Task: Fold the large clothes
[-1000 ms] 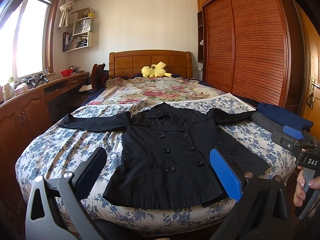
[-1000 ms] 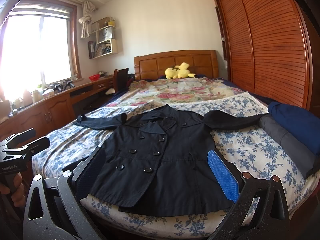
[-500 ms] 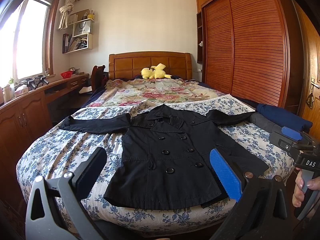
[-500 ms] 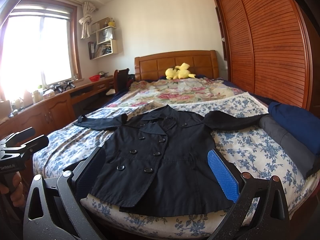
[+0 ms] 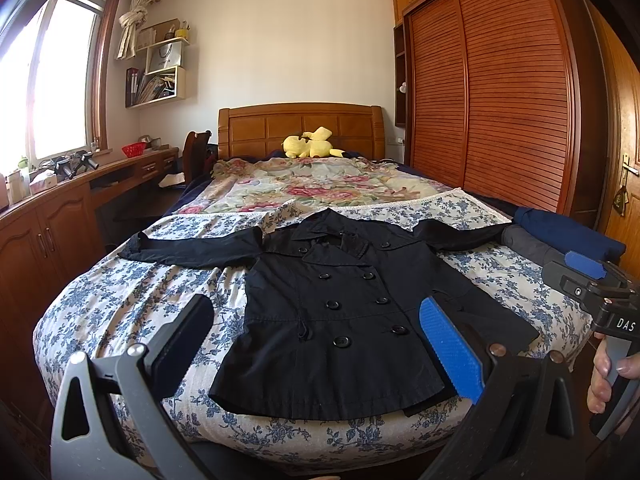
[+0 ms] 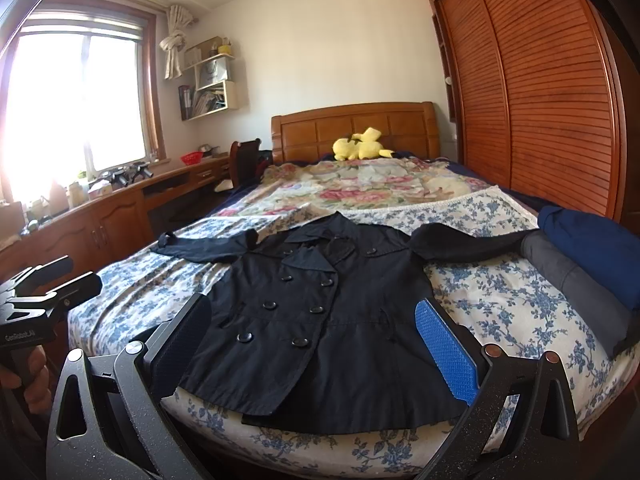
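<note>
A black double-breasted coat point(image 5: 332, 312) point(image 6: 320, 304) lies flat and face up on the bed's blue floral sheet point(image 5: 132, 300), sleeves spread to both sides, hem toward me. My left gripper point(image 5: 316, 332) hangs open above the foot of the bed, short of the hem, nothing between its fingers. My right gripper point(image 6: 316, 332) is also open and empty, held before the hem. Each gripper shows in the other's view: the right one point(image 5: 592, 280) at the far right in a hand, the left one point(image 6: 44, 288) at the far left.
Folded dark blue point(image 6: 592, 252) and grey point(image 6: 576, 292) clothes lie on the bed's right edge by the coat's sleeve. A floral quilt point(image 5: 320, 184) and a yellow plush toy point(image 5: 312, 144) sit near the headboard. A wooden counter point(image 5: 60, 208) runs along the left; a louvred wardrobe point(image 5: 500, 100) stands right.
Both grippers drifted slightly; the view has shifted a little and the coat sits marginally lower in frame. The coat itself has not moved.
</note>
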A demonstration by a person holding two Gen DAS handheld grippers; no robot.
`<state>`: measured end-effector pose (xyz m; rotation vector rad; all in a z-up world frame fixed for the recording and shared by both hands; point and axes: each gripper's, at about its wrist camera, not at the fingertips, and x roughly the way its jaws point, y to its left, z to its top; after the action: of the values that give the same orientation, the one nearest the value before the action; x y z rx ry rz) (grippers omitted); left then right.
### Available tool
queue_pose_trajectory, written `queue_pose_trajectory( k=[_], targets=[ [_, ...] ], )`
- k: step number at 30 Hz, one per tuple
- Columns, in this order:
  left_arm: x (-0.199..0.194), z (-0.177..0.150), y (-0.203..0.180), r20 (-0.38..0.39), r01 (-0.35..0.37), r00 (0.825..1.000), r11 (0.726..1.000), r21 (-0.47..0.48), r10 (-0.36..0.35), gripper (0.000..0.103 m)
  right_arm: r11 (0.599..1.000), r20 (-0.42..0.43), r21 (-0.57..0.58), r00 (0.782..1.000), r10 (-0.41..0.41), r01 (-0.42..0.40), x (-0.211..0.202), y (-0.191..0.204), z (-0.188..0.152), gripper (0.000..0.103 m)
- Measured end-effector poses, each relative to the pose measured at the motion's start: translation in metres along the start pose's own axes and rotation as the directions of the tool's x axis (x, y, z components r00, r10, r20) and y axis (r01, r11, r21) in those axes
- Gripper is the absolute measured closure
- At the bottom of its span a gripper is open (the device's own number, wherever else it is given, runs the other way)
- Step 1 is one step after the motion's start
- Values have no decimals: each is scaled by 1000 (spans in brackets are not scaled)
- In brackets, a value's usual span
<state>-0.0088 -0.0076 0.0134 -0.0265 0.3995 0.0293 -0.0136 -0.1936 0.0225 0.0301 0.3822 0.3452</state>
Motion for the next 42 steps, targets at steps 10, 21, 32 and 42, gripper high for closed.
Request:
queue_pose_trajectory(
  k=[10, 21, 32, 42],
  targets=[
    [4, -2, 2, -8, 0, 1000, 1000, -4, 0, 0, 1000, -4, 1, 1000, 3, -3, 2, 3, 0, 0],
    [47, -27, 26, -90, -39, 995, 999, -28, 37, 0, 999, -36, -30, 999, 19, -21, 36, 10, -9, 0],
    [86, -47, 52, -157, -91, 984, 995, -49, 83, 0, 997, -62, -58, 997, 49, -52, 97, 13, -9, 0],
    [122, -57, 75, -206, -134, 971, 990, -48, 121, 0, 993, -66, -71, 994, 85, -89, 152, 8, -6, 0]
  ],
)
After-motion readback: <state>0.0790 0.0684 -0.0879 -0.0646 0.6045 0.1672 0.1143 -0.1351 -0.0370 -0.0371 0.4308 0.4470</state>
